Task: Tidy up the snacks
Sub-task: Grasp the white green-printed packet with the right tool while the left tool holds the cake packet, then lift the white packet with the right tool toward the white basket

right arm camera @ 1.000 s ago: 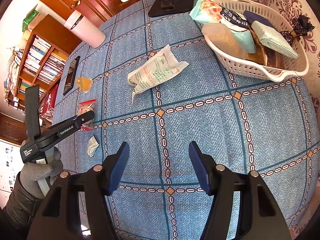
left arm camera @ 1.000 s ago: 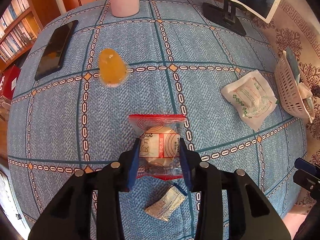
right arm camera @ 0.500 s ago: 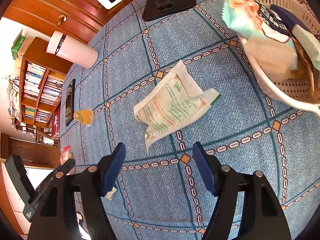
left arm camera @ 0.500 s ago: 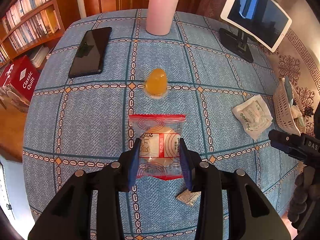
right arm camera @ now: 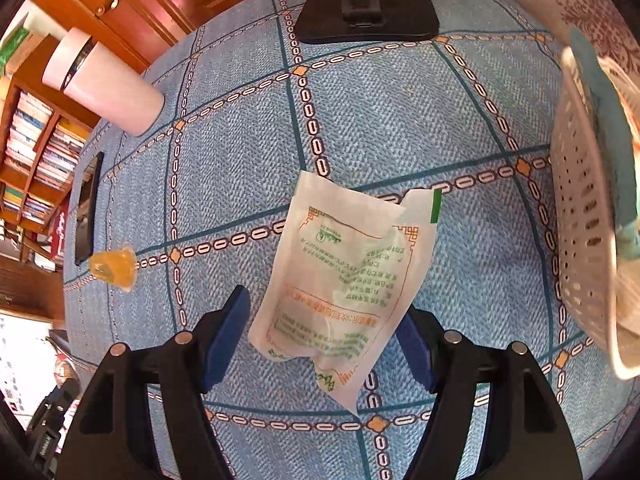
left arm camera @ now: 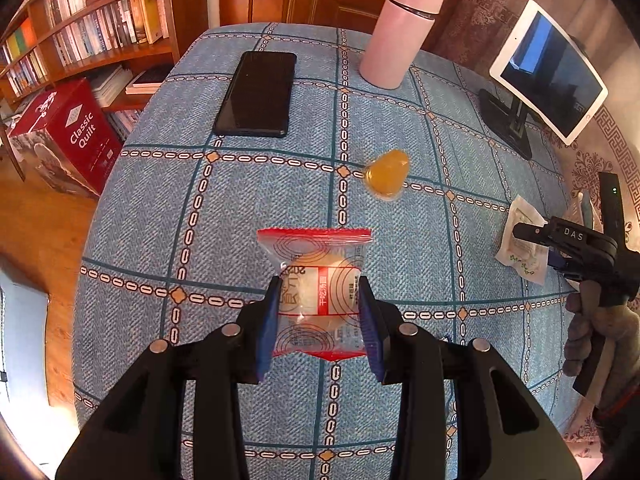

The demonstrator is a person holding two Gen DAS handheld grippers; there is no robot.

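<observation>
Left hand-held gripper (left arm camera: 320, 322) grips my red-edged cake pack (left arm camera: 316, 292) above the desk (left arm camera: 248, 216); right hand-held gripper (right arm camera: 322, 338) gapes astride the white pouch (right arm camera: 344, 280), its long axis running ahead, basket (right arm camera: 580, 240) to the right.

We list a pink flask (left arm camera: 400, 32) standing on the blue checked tablecloth (left arm camera: 260, 200), a black phone (left arm camera: 256, 94) lying flat near it, a tablet (left arm camera: 548, 70) on a black stand (right arm camera: 366, 10), bookshelves (left arm camera: 80, 28), and a red box (left arm camera: 66, 136) on the floor.
</observation>
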